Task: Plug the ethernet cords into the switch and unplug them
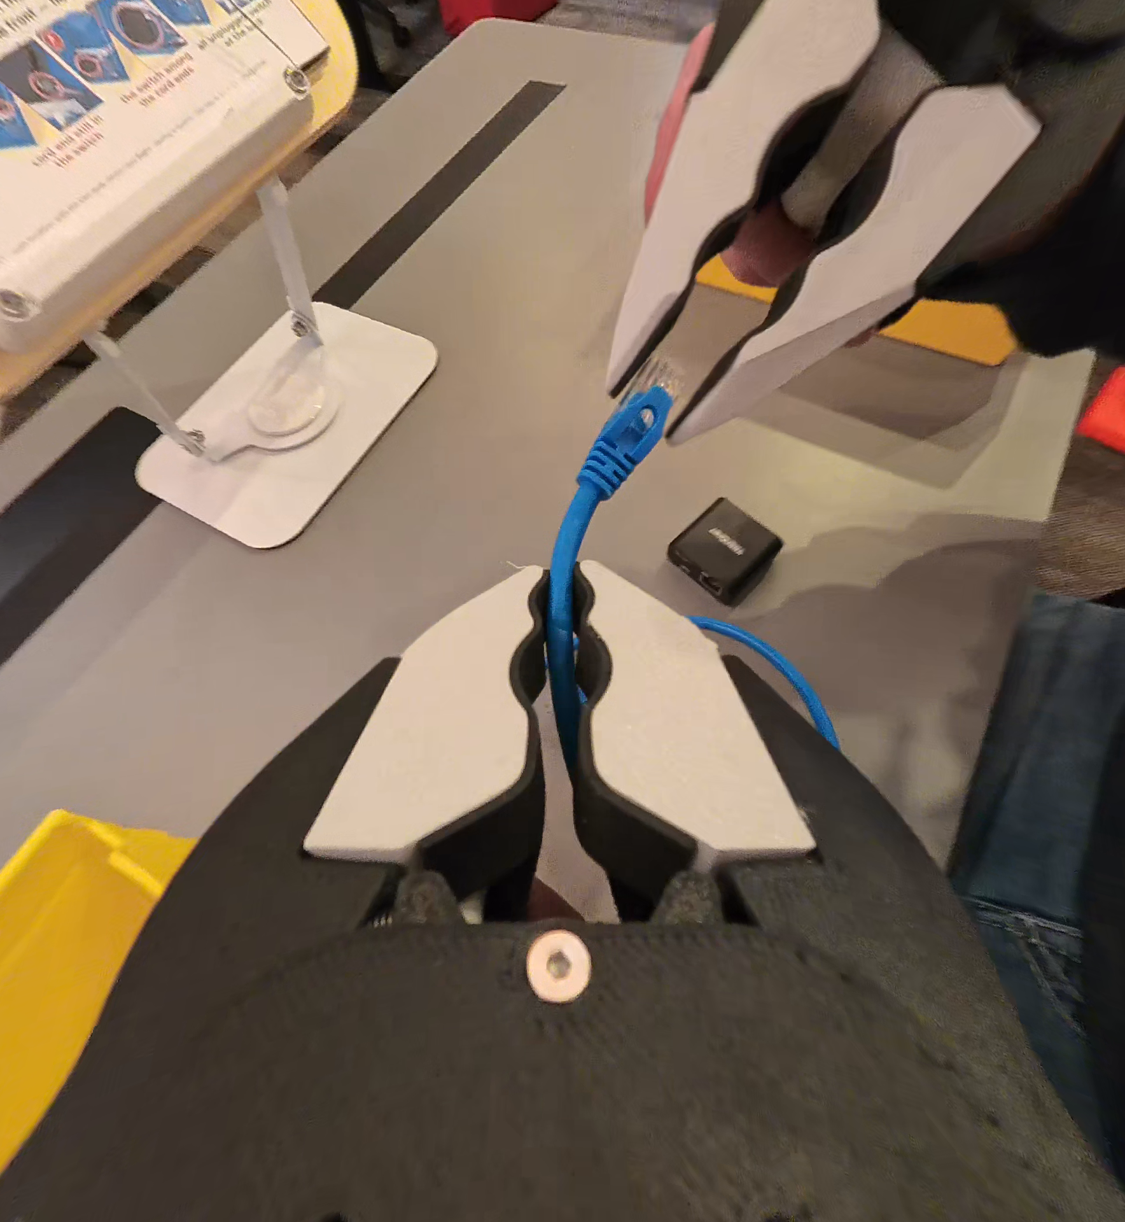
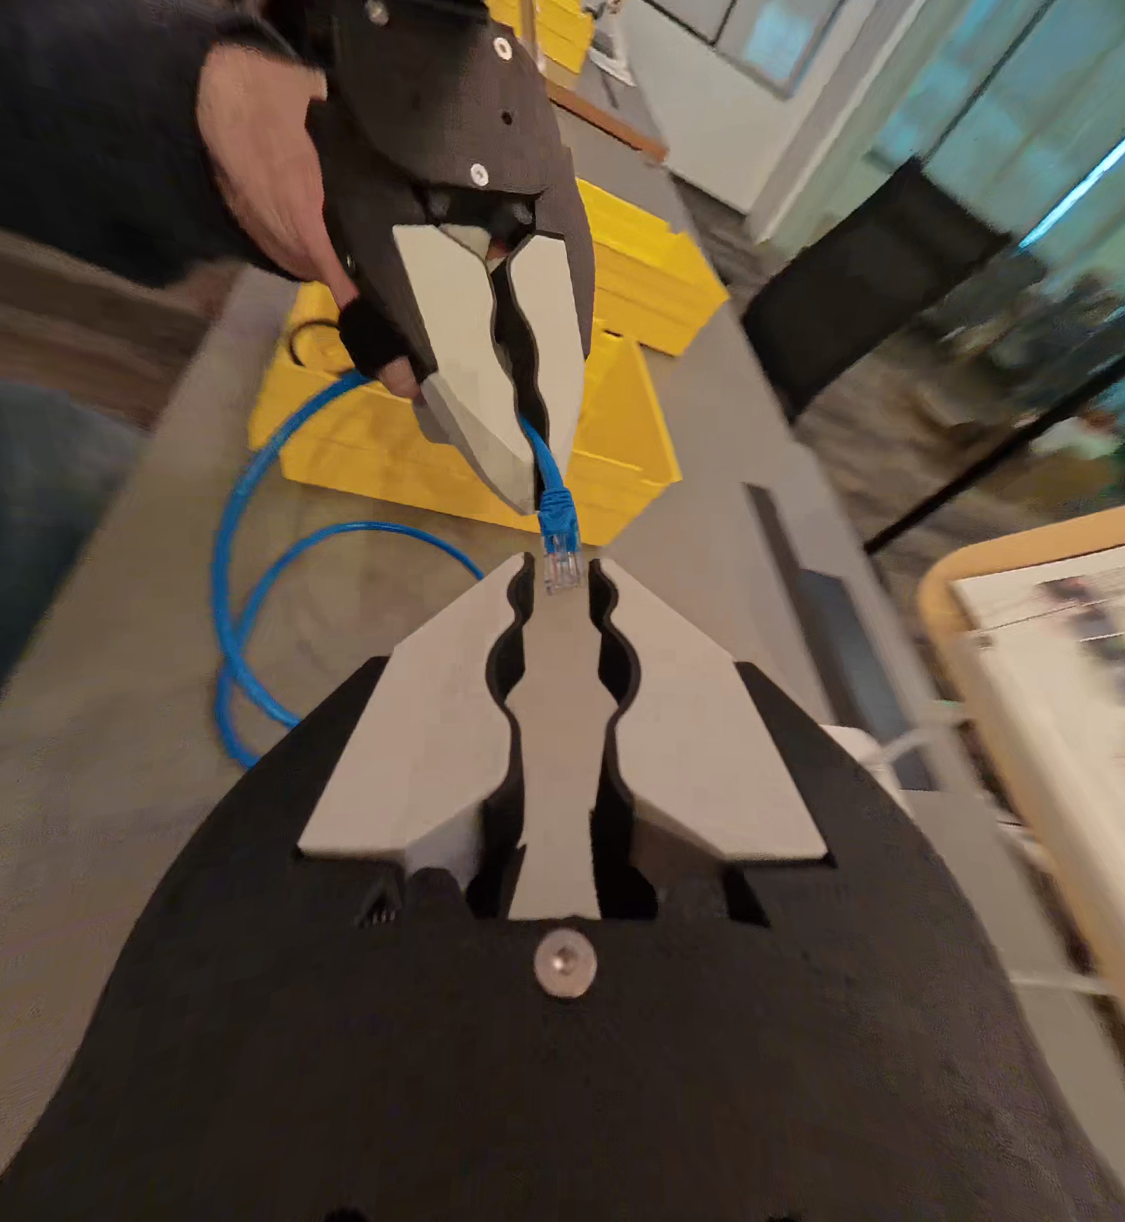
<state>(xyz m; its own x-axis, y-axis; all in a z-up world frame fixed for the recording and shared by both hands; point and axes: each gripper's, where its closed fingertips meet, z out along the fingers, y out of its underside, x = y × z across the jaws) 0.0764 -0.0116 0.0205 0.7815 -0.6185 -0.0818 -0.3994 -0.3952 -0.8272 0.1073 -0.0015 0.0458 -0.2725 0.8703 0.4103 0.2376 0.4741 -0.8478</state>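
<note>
Ethernet cord (image 1: 563,635), blue, is clamped in my left tool (image 1: 563,575), rising up out of its tips with the clear plug (image 1: 662,380) at the top. My right tool (image 1: 646,413) comes in from above, fingers apart, tips either side of that plug without closing on it. From the right wrist view, the plug (image 2: 561,570) sits just in the mouth of my right tool (image 2: 560,562). Slack cord loops on the grey worktop (image 2: 117,760) near a yellow bin (image 2: 619,456). Black switch (image 1: 724,550) lies on the worktop, beyond my left tool, apart from the cord.
</note>
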